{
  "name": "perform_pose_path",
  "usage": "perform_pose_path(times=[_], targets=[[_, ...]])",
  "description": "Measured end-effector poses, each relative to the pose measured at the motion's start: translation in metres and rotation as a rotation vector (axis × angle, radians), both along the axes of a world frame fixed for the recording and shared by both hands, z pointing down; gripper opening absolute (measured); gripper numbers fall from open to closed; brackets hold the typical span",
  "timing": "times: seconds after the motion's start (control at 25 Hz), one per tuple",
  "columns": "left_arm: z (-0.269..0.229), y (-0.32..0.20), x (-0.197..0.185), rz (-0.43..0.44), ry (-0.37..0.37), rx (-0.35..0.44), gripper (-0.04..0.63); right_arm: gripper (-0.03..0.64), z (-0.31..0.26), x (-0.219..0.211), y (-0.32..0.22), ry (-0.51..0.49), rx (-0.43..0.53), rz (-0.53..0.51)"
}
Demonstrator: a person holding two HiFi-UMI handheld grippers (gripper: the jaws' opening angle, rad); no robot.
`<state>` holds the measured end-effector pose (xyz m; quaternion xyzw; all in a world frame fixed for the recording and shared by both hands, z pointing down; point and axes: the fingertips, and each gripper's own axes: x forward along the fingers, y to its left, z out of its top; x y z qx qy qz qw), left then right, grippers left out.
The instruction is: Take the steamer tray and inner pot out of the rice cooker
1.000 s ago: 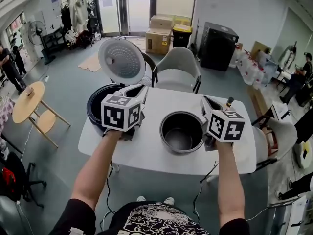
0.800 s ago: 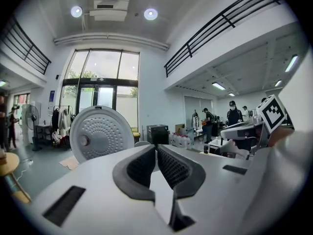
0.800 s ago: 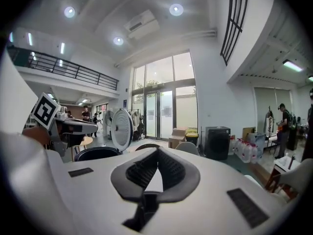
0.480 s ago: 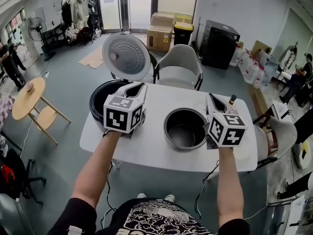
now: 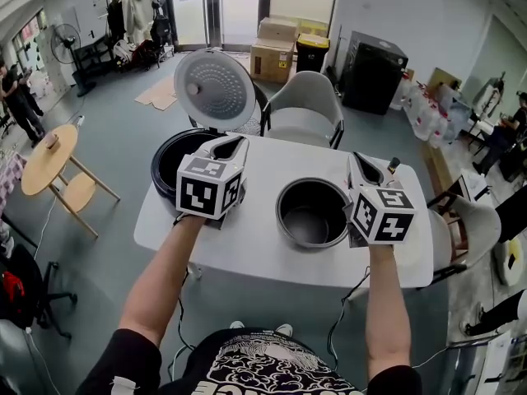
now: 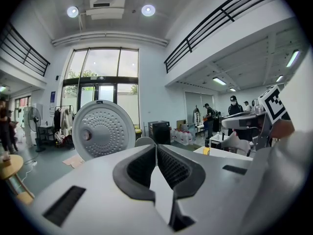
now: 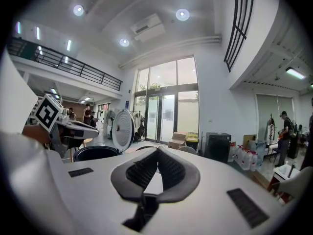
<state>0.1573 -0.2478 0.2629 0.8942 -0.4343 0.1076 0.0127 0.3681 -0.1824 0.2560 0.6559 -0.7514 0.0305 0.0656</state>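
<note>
Head view, from the left: a small round wooden table (image 5: pixel 45 167) stands on the grey floor, well apart from the white desk (image 5: pixel 247 253). On the desk's left rear corner sits the rice cooker (image 5: pixel 167 171), open at the top. Its round lid (image 5: pixel 216 89) stands upright behind it, dimpled inner face turned toward the person. What lies inside the cooker's dark well I cannot make out from here.

The left gripper (image 5: pixel 229 144) is held over the desk just beside the cooker's near right rim and points away from the person. In the left gripper view its jaws are pressed together with nothing between them, and the lid shows beyond them to the left.

The inner pot (image 5: pixel 311 212) is out of the cooker. It stands upright on the desk right of centre, mouth to the ceiling, between the two grippers and well apart from the cooker. A grey chair (image 5: pixel 305 105) is drawn up to the desk's far edge behind it.

The right gripper (image 5: pixel 356 161) hangs just beside the pot's right rim; whether it touches the pot I cannot tell. In the right gripper view its jaws are closed on nothing, and the cooker and lid show off to the left. Further back on the right, a black cabinet (image 5: pixel 370 76) stands against the wall.
</note>
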Motion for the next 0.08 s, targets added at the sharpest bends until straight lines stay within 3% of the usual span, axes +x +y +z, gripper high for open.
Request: perform_pose_path(times=[0.08], targets=[[0.0016,0.0018,0.0025,-0.001,-0.004,-0.001,0.024,0.012,0.0018,0.0019,0.0012,0.001,0.0,-0.004]])
